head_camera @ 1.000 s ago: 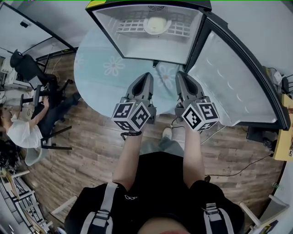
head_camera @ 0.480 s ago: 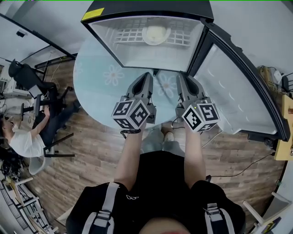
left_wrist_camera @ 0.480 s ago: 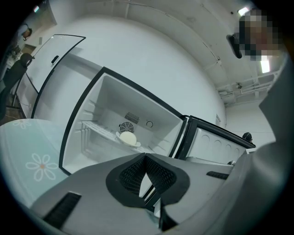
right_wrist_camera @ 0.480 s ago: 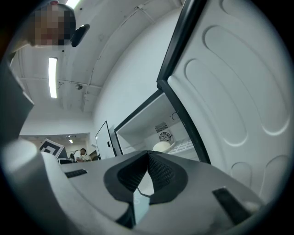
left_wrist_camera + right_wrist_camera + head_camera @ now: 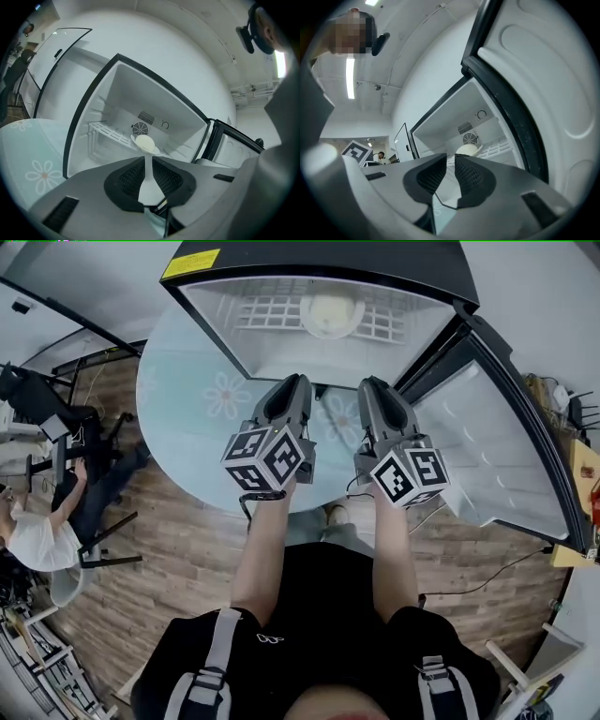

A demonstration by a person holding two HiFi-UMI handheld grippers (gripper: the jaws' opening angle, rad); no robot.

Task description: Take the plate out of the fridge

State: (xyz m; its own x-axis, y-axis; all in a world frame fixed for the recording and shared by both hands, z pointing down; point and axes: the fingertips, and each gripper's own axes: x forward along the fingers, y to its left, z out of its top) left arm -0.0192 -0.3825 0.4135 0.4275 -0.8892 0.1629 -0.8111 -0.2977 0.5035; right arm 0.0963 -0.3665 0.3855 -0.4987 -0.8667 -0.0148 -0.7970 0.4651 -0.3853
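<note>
A pale round plate (image 5: 330, 313) lies on the white wire shelf (image 5: 267, 311) at the back of the open fridge (image 5: 281, 343). The same plate (image 5: 144, 143) shows just beyond the left jaws, and the plate (image 5: 468, 150) just beyond the right ones. My left gripper (image 5: 292, 382) and right gripper (image 5: 371, 385) are side by side in front of the fridge opening, pointing in and short of the plate. On my left gripper (image 5: 148, 158) and my right gripper (image 5: 451, 157) the jaws are opening, a narrow gap between them with nothing in it.
The fridge door (image 5: 492, 451) stands swung open at the right. Under the grippers is a round table (image 5: 187, 404) with a flower-patterned top. A person (image 5: 33, 531) sits at a desk at the far left, on wooden floor (image 5: 169, 559).
Both grippers have moved forward and a little up toward the fridge opening, and the fridge fills more of the head view. The plate stays on its shelf.
</note>
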